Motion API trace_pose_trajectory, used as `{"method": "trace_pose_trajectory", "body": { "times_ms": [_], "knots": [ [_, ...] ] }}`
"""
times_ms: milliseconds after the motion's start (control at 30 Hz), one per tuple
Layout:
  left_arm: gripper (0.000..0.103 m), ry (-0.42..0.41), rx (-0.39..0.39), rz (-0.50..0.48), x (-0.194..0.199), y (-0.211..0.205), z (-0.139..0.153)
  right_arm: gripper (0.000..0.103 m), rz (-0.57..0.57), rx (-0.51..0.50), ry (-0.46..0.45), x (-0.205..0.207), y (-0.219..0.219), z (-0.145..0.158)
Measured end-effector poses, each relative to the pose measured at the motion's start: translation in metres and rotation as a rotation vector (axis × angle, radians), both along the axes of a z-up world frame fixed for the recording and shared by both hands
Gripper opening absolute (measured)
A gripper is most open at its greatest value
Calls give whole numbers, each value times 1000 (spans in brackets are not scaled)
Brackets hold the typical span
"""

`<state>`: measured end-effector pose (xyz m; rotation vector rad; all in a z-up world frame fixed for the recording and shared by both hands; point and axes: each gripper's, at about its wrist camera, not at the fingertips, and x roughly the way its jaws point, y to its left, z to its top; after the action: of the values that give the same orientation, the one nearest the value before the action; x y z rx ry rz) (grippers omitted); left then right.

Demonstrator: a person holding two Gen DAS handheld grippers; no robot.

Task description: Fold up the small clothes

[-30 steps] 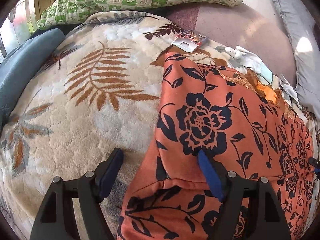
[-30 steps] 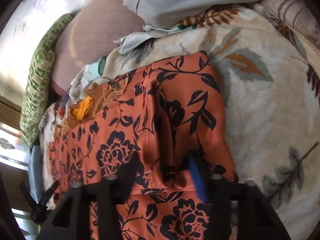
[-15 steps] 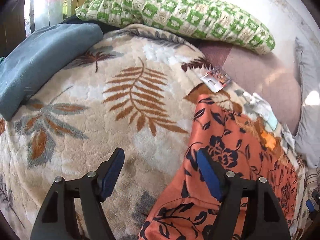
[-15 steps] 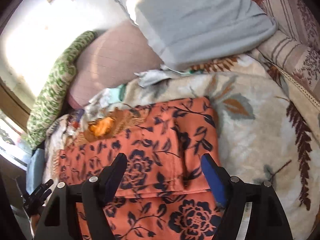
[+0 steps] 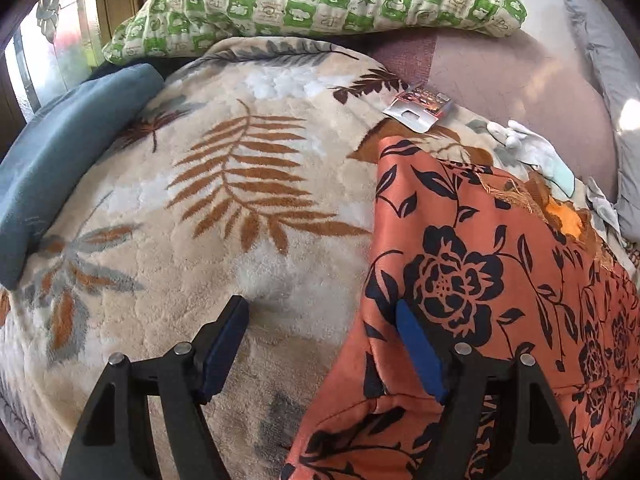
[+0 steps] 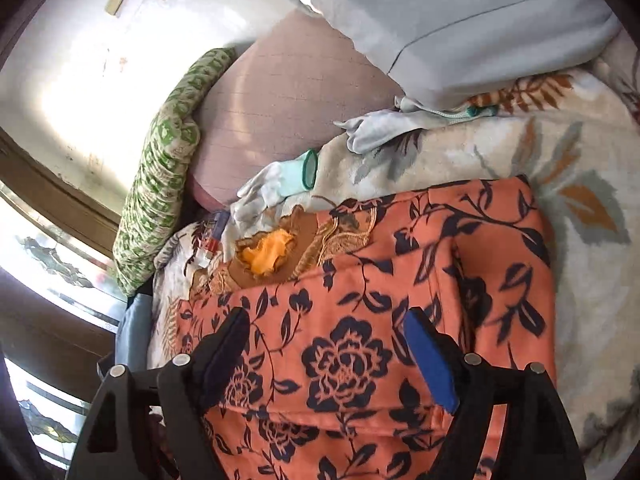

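Orange floral garment (image 5: 500, 280) lies folded on the leaf-print blanket (image 5: 240, 208); my left gripper (image 5: 320, 344) and right gripper (image 6: 326, 356) hover spread wide, holding nothing; no legible writing.

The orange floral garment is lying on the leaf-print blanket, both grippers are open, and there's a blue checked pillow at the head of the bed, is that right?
Not quite: the checked pillow is green and cream, not blue, as the left wrist view shows. The rest holds: the orange floral garment lies on the leaf-print blanket, and the left gripper and right gripper are both open.
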<state>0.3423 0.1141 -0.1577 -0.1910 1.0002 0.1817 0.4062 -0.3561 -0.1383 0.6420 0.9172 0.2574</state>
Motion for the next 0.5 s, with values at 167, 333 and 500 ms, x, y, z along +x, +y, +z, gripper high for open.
{"method": "trace_pose_trajectory", "body": {
  "times_ms": [167, 333, 500],
  "knots": [
    [77, -29, -29, 11, -11, 7, 12, 82, -98, 98, 52, 9, -16, -17],
    [77, -90, -77, 19, -48, 7, 41, 89, -75, -4, 12, -2, -15, -14],
    [77, -138, -99, -11, -110, 7, 73, 86, -124, 136, -18, -29, -39, 2]
  ]
}}
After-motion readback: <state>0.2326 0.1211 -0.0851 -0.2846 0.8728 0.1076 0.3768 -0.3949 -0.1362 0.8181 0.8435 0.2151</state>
